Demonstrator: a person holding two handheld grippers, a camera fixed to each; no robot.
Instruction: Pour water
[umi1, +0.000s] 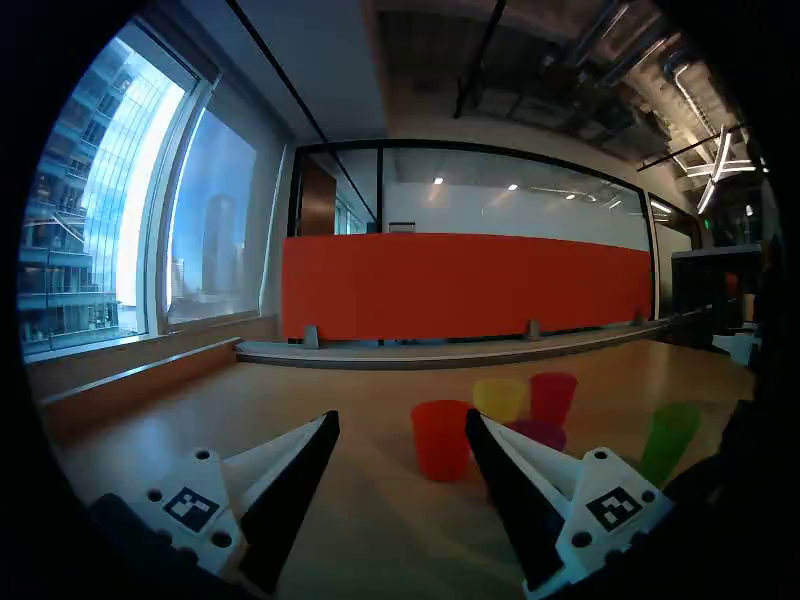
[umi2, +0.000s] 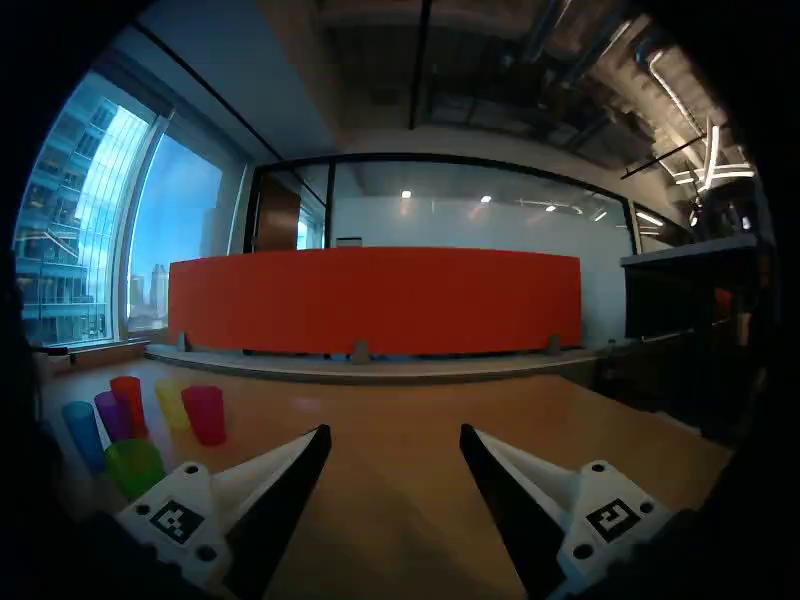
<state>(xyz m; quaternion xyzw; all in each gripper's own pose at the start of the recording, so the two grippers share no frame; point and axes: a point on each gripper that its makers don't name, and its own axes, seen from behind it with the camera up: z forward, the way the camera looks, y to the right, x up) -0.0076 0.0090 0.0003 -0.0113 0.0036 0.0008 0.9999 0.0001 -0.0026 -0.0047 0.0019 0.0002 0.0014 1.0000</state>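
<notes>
In the left gripper view my left gripper (umi1: 402, 432) is open above the wooden table (umi1: 380, 530), nothing between its fingers. Just ahead of it stands an orange-red cup (umi1: 440, 438), with a yellow cup (umi1: 499, 398), a magenta cup (umi1: 552, 394), a purple cup (umi1: 541, 433) and a green cup (umi1: 669, 439) behind and to the right. In the right gripper view my right gripper (umi2: 395, 438) is open and empty over bare tabletop. Several coloured cups cluster at its far left: blue (umi2: 82, 434), purple (umi2: 112, 414), red (umi2: 129, 402), yellow (umi2: 171, 403), magenta (umi2: 206, 413), green (umi2: 134, 466).
A long orange partition (umi1: 465, 285) on a grey base runs along the table's far edge, also seen as the orange partition (umi2: 375, 300). Big windows (umi1: 110, 240) fill the left wall. A dark shelf unit (umi2: 690, 310) stands at the right.
</notes>
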